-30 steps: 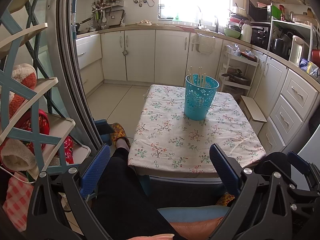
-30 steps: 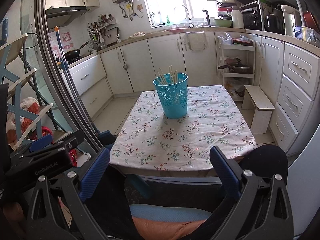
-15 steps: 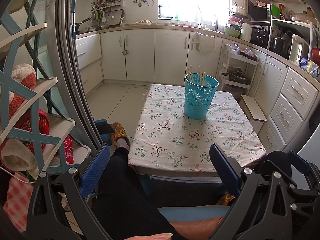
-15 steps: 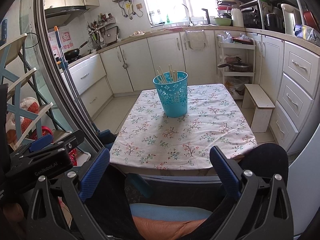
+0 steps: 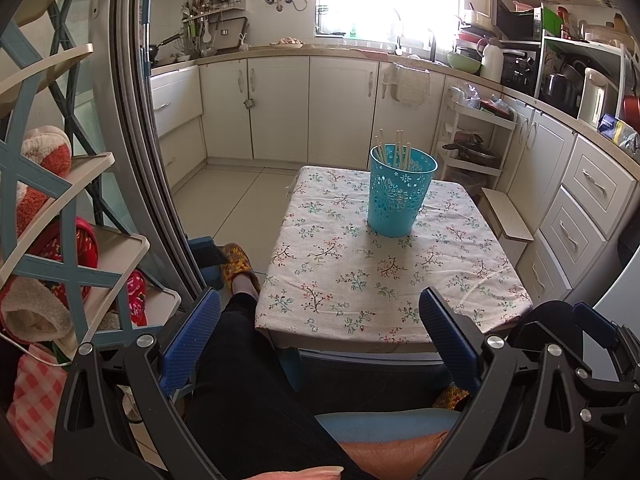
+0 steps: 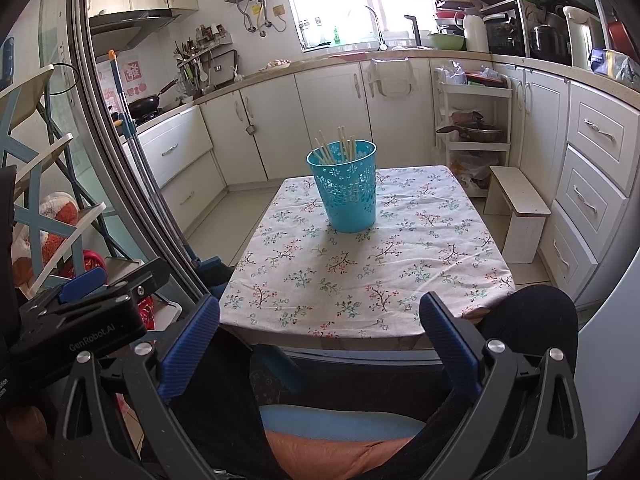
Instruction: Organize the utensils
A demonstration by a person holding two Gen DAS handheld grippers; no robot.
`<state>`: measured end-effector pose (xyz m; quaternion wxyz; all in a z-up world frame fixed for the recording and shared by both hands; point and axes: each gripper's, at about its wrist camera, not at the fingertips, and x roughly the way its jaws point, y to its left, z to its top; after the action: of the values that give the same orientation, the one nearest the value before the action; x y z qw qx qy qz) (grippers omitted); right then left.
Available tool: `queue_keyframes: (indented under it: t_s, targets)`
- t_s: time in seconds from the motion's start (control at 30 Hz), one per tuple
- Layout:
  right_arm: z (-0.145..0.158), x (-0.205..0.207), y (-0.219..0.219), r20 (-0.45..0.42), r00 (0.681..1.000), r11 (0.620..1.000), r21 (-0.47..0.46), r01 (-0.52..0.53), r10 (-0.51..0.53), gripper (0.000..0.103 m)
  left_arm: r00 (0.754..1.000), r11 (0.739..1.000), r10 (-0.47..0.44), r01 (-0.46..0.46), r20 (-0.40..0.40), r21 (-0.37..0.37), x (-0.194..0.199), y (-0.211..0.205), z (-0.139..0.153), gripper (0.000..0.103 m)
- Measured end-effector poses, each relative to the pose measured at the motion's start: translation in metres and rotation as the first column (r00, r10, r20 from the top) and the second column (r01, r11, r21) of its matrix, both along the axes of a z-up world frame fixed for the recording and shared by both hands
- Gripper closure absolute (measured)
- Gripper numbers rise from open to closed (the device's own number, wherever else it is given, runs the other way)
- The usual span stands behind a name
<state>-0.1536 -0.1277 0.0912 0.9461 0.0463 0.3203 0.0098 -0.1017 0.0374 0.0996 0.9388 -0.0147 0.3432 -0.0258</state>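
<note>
Nothing has shifted since the earlier frames: the left claw point(image 5: 318, 334) and right claw point(image 6: 319, 340) both stay spread wide and empty, held low at the bench's point(image 5: 352, 280) near edge. The chopsticks point(image 5: 394, 152) stand in the turquoise basket point(image 5: 400, 196) at twelve o'clock on the floral cloth, well apart from both claws.
</note>
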Motion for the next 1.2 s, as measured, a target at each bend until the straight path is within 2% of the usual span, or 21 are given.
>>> queue_keyframes:
  t_s: [0.97,1.2]
  targets:
    - [-0.0028,0.0020,0.0007,-0.015,1.000,1.000,0.000,-0.002,0.002,0.007,1.000,1.000,-0.006,0.006,-0.013,-0.005,-0.0024,0.0023,-0.0043,0.007]
    - [-0.0037,0.0029,-0.0010,-0.023,1.000,1.000,0.003,-0.004,0.004,0.007,0.999,0.999,-0.023,0.022,-0.038,-0.028,0.0002,-0.0002,-0.0073,0.007]
